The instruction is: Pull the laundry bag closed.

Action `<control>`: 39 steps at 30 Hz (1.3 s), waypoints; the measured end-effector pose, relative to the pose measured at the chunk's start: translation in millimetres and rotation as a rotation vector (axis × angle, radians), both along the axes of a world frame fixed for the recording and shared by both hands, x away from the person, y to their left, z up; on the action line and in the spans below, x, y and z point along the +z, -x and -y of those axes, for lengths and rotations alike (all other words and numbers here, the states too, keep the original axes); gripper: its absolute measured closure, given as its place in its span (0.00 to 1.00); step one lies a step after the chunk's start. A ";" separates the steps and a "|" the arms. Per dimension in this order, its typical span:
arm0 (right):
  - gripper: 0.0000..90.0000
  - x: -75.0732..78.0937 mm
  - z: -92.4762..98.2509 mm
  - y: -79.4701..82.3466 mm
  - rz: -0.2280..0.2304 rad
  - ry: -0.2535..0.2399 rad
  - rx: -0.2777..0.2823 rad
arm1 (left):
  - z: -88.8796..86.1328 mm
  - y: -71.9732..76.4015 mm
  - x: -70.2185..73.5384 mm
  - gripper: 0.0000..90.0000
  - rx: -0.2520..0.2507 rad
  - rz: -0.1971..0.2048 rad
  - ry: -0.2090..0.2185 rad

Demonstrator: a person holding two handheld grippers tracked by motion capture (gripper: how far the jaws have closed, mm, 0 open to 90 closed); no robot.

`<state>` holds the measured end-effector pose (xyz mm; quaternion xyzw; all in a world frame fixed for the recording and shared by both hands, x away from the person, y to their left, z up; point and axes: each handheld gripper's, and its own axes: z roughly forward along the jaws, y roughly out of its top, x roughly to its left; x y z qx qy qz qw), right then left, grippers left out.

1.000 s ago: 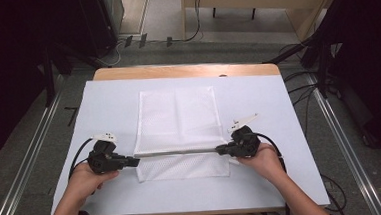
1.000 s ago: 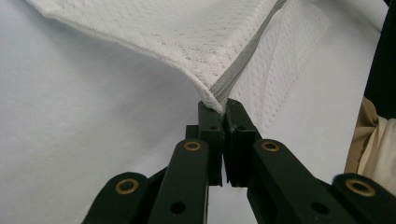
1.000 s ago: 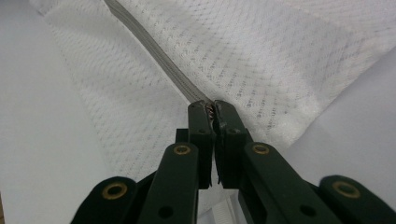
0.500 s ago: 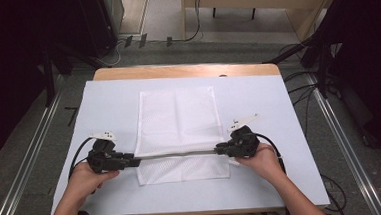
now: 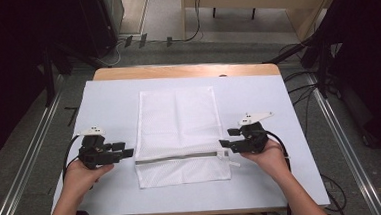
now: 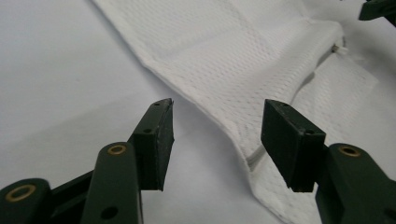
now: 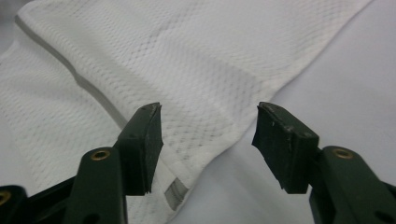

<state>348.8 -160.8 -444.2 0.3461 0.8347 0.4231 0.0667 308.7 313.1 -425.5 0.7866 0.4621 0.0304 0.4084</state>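
Note:
A white mesh bag (image 5: 177,123) lies flat in the middle of the table, with a grey zipper band (image 5: 176,157) running across its near part. My left gripper (image 5: 125,148) lies just off the bag's left edge. Its jaws have just been opening and stand open in the left gripper view (image 6: 217,112), with the bag's edge (image 6: 243,56) under them, untouched. My right gripper (image 5: 227,137) is at the bag's right edge by the zipper end. Its jaws have also just been opening and are open (image 7: 208,109) over the mesh (image 7: 187,56), with no pad on it.
The table top (image 5: 103,108) is covered in white, with a wooden strip (image 5: 186,70) along its far edge. Metal rails (image 5: 30,147) run along both sides on the floor. Cables (image 5: 302,80) and dark equipment stand beyond the table.
Both grippers were shut on the ends of the bag's folded edge and have opened and let it go. The edge has dropped flat, and both grippers have drawn slightly outward.

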 end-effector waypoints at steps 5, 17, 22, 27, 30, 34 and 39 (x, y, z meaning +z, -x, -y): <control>0.43 1.3 12.1 -2.0 0.036 -0.006 -0.069 | -4.1 -0.5 -1.0 0.41 0.025 0.033 -0.021; 0.39 -3.9 39.1 -11.1 0.047 0.006 -0.190 | -20.8 -3.5 -2.9 0.37 0.142 0.041 -0.027; 0.39 -7.8 45.2 -15.8 0.033 0.007 -0.213 | -22.9 -4.3 -4.0 0.35 0.167 0.050 -0.030; 0.39 -8.6 48.7 -17.2 0.033 0.009 -0.233 | -23.7 -4.9 -5.5 0.35 0.186 0.039 -0.045; 0.39 -8.9 49.3 -17.5 0.033 0.009 -0.237 | -25.4 -5.3 -6.2 0.35 0.198 0.031 -0.051; 0.39 -9.3 49.2 -17.8 0.031 0.010 -0.233 | -25.3 -5.3 -6.8 0.35 0.205 0.034 -0.052; 0.39 -10.2 48.2 -17.9 0.026 0.018 -0.227 | -25.1 -5.6 -7.0 0.35 0.202 0.030 -0.057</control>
